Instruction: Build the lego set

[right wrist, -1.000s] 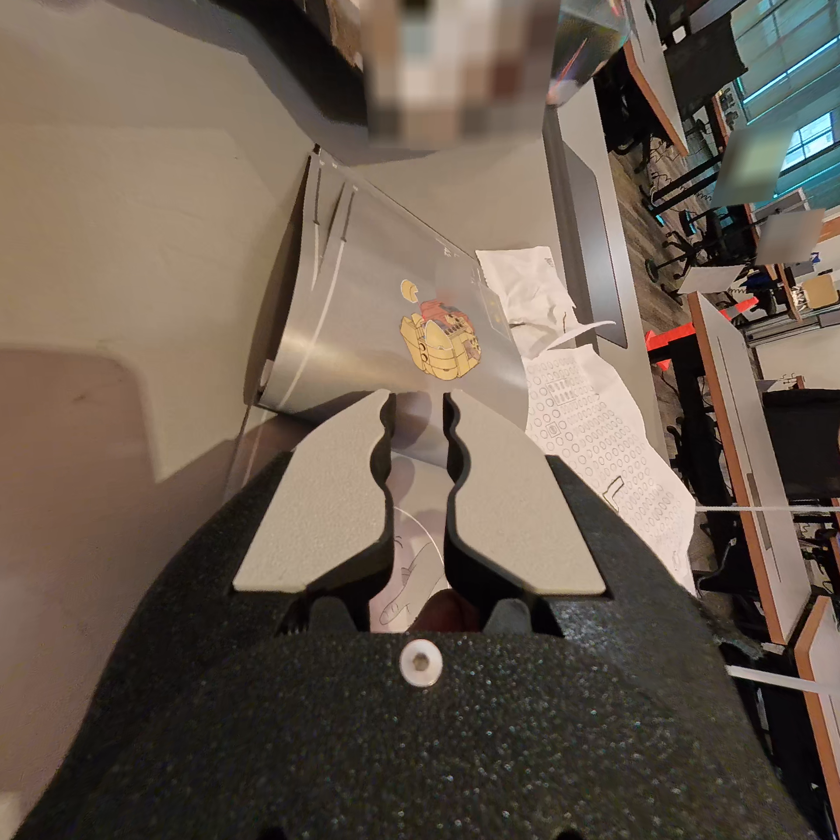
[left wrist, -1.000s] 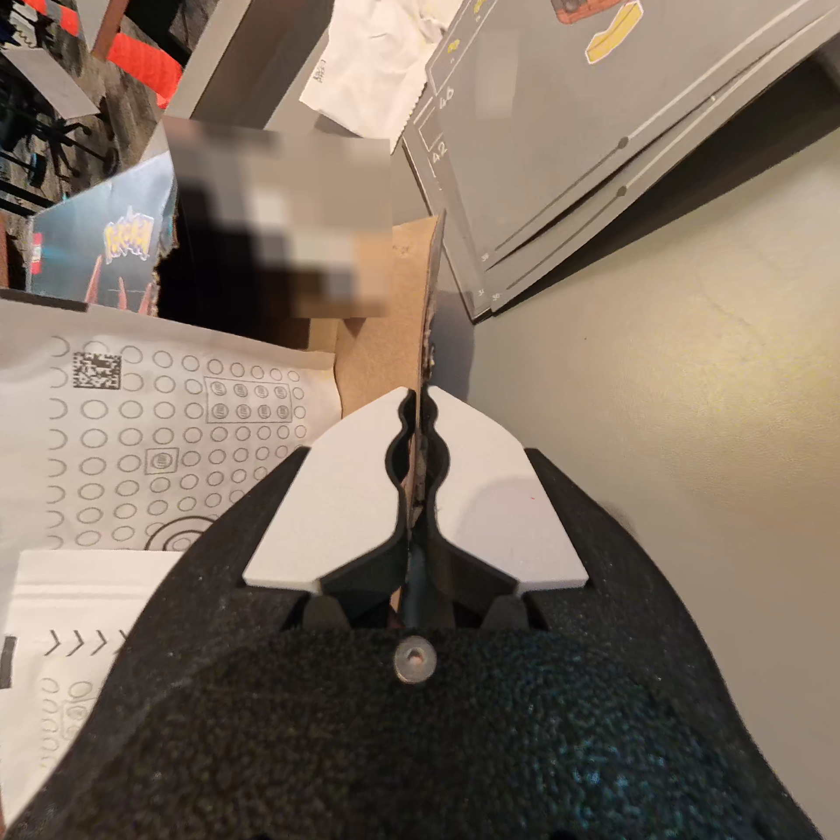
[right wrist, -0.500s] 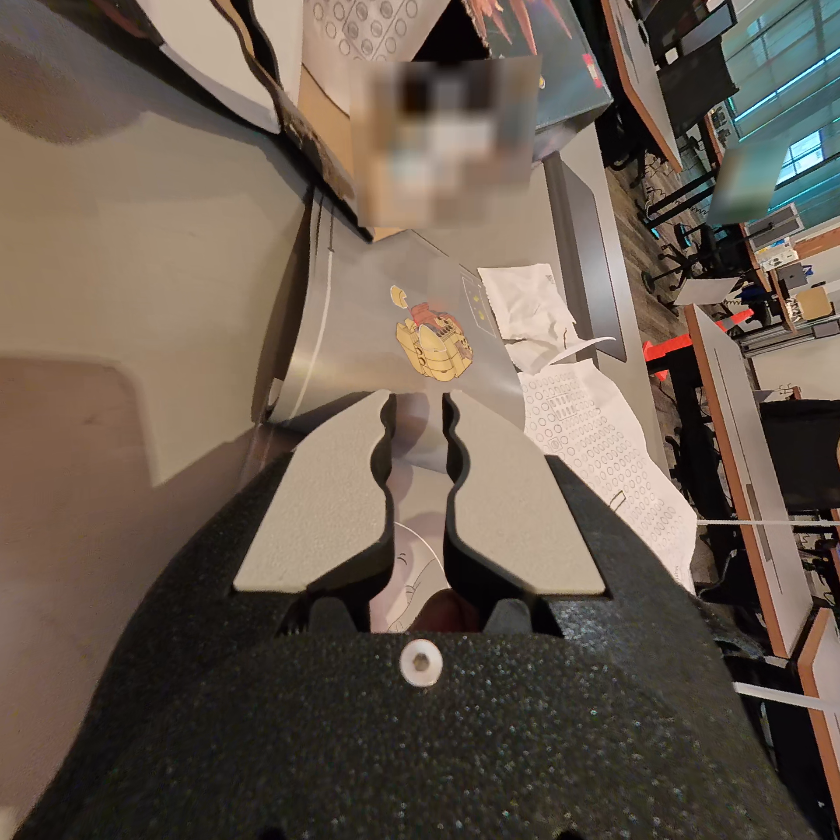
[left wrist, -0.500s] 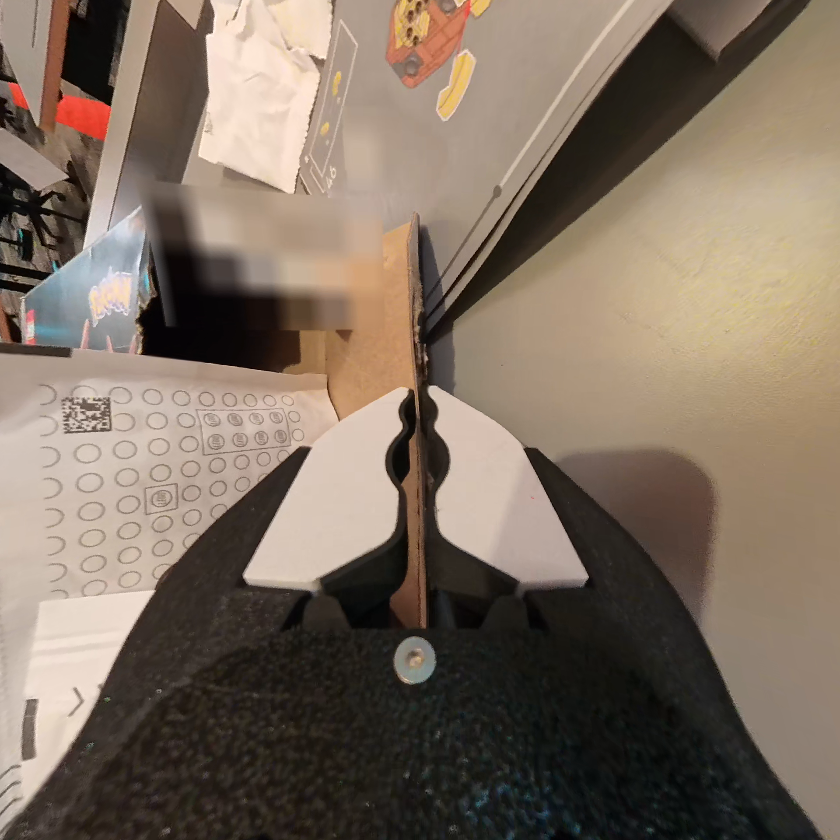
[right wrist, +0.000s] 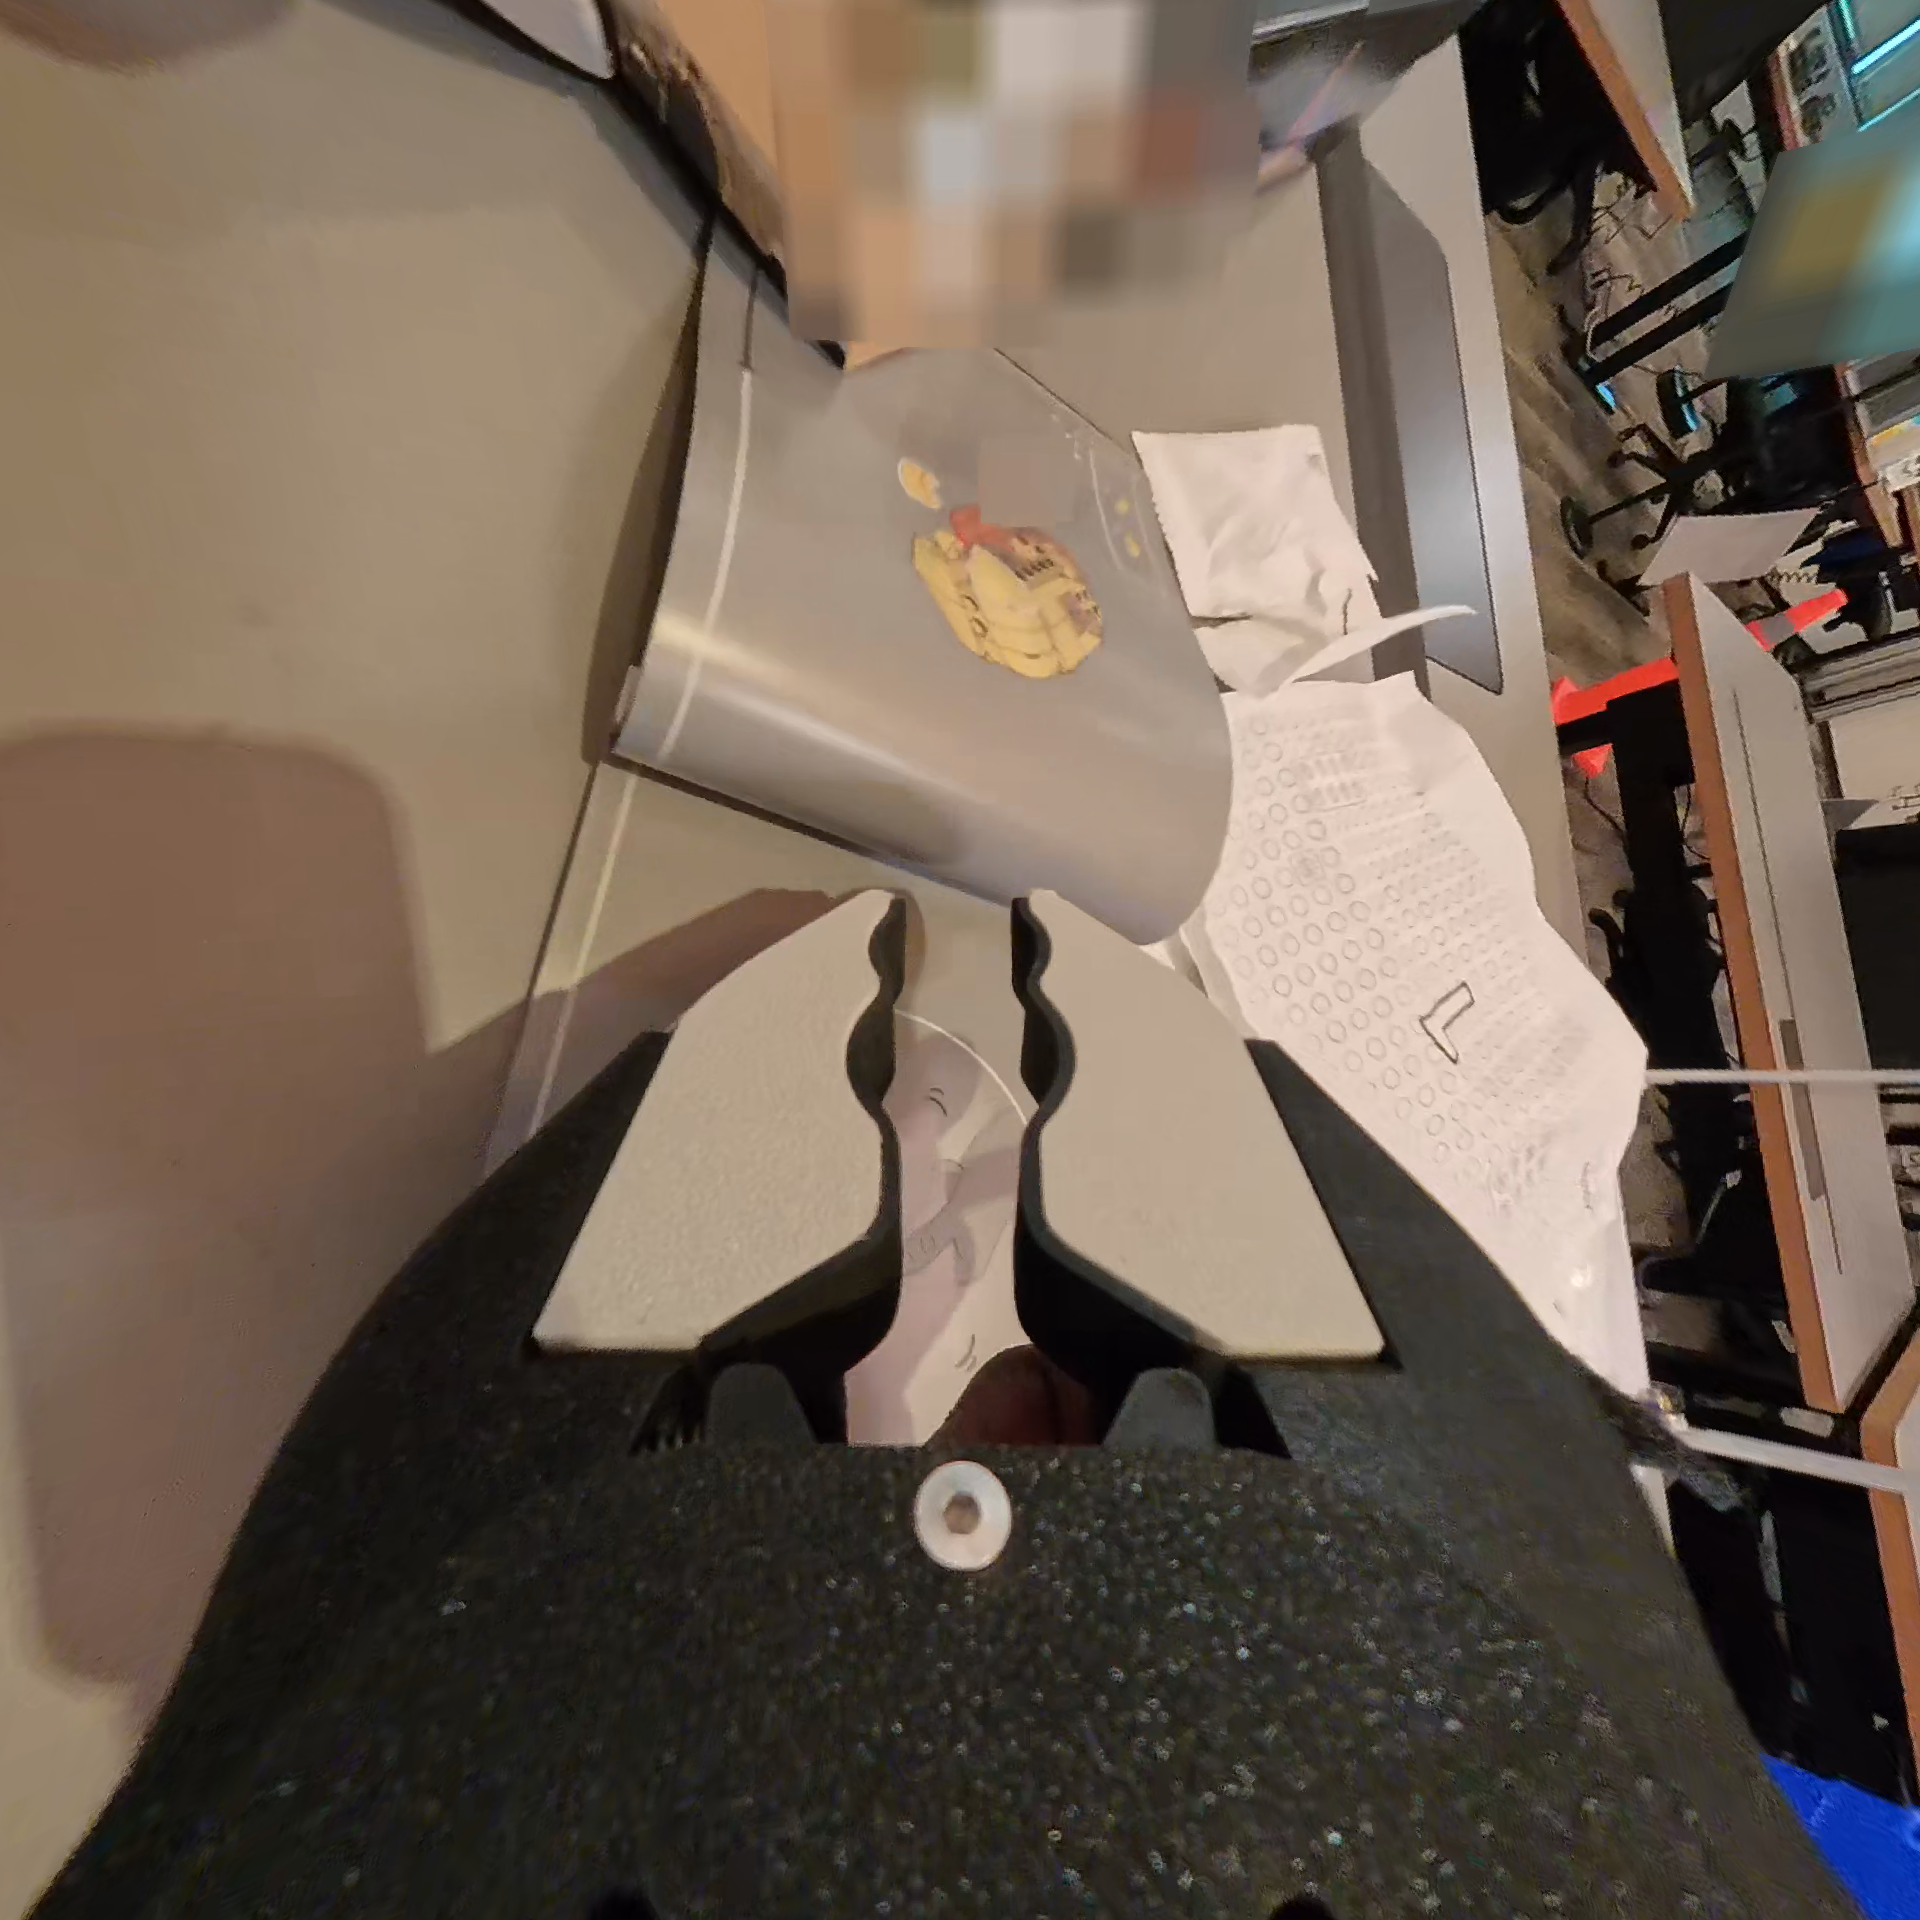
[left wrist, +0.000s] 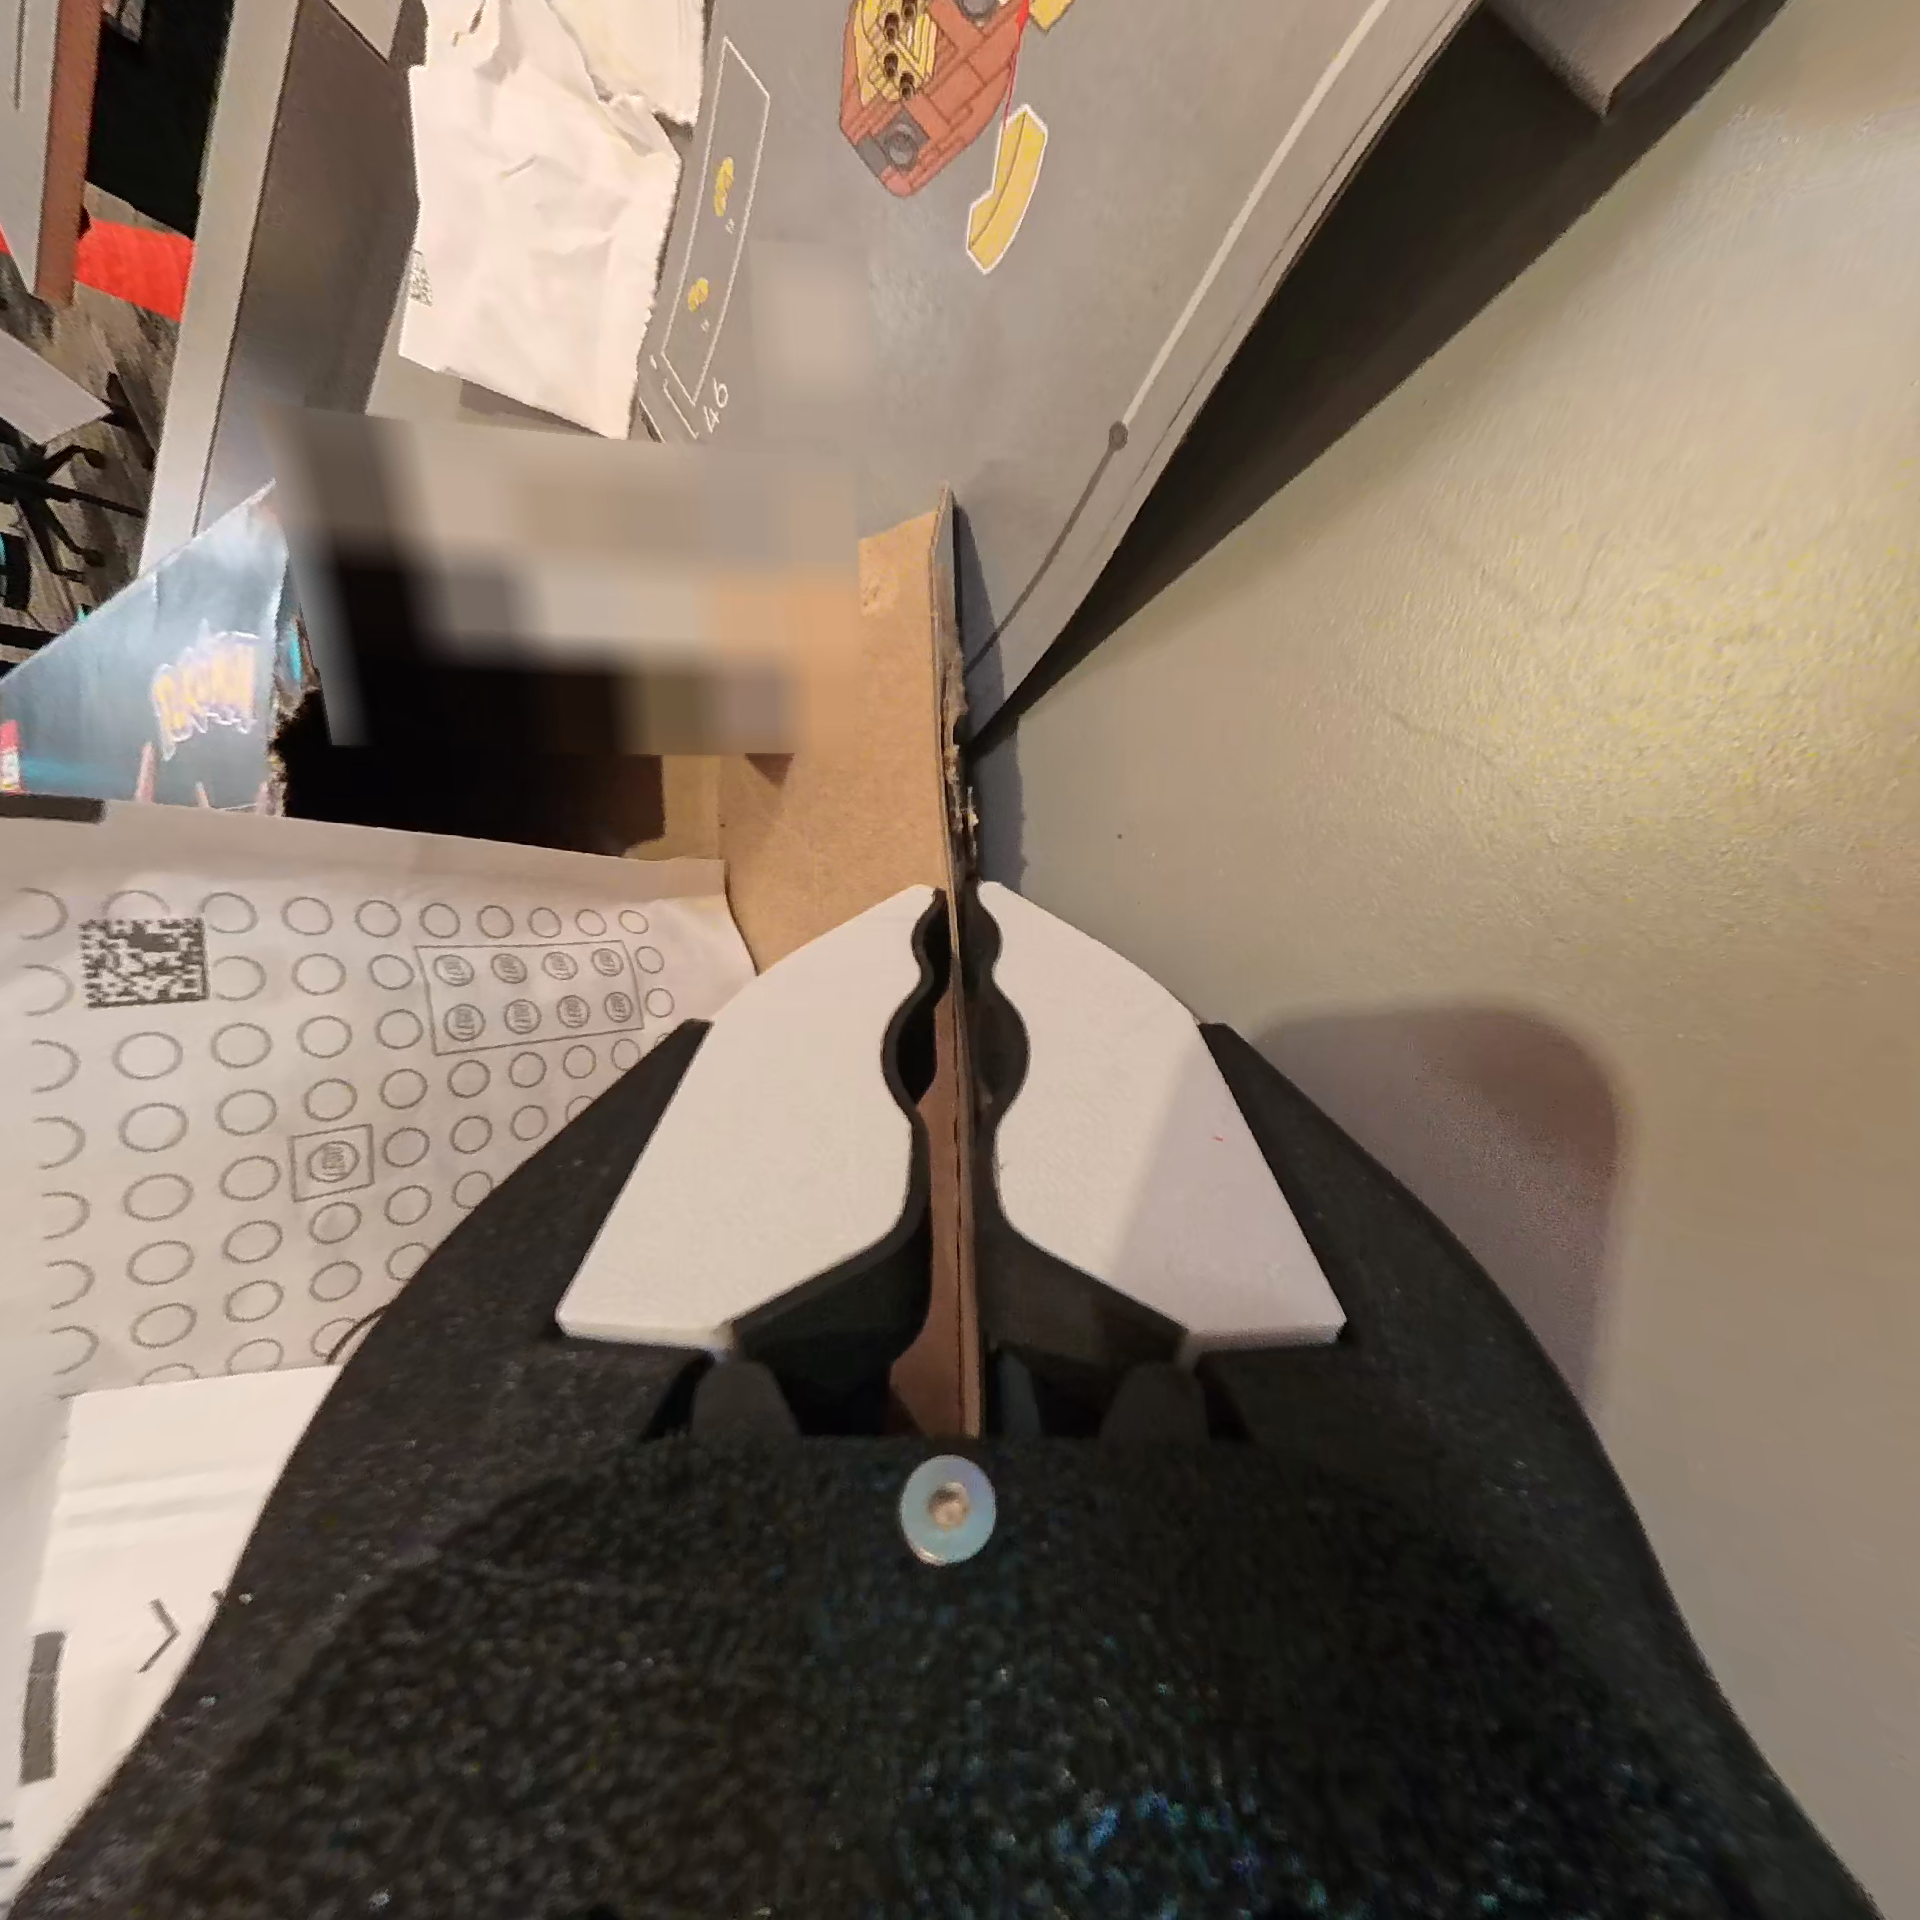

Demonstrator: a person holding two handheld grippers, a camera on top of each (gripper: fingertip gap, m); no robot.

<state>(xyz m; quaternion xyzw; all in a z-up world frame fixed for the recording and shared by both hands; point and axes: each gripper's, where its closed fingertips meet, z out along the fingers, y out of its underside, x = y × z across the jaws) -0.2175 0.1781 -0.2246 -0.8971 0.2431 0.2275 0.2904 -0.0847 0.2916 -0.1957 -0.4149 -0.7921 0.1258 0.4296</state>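
In the left wrist view, my left tongs [left wrist: 961, 935] were clenched on a thin brown cardboard flap [left wrist: 842, 727]. The flap stood on its edge between the two white fingers [left wrist: 748, 1122], and both pads pressed on it. This flap belonged to an open box [left wrist: 135, 675] with a dark printed side. Left of the tongs lay a white paper bag [left wrist: 260, 1039] with printed circles. Behind the flap lay a grey booklet [left wrist: 883, 260] with brick drawings, and beyond it a torn white bag [left wrist: 530, 208]. The beige table [left wrist: 1507, 727] was at the right side.

In the right wrist view, my right tongs [right wrist: 956, 925] were partly open, and I saw a gap between the pads. They hovered over the near edge of the booklet [right wrist: 935, 675], whose grey page curled up just beyond the fingertips. I could not tell if the pads pressed on any page. The circle bag [right wrist: 1403, 935] lay right of the booklet, toward the table edge.
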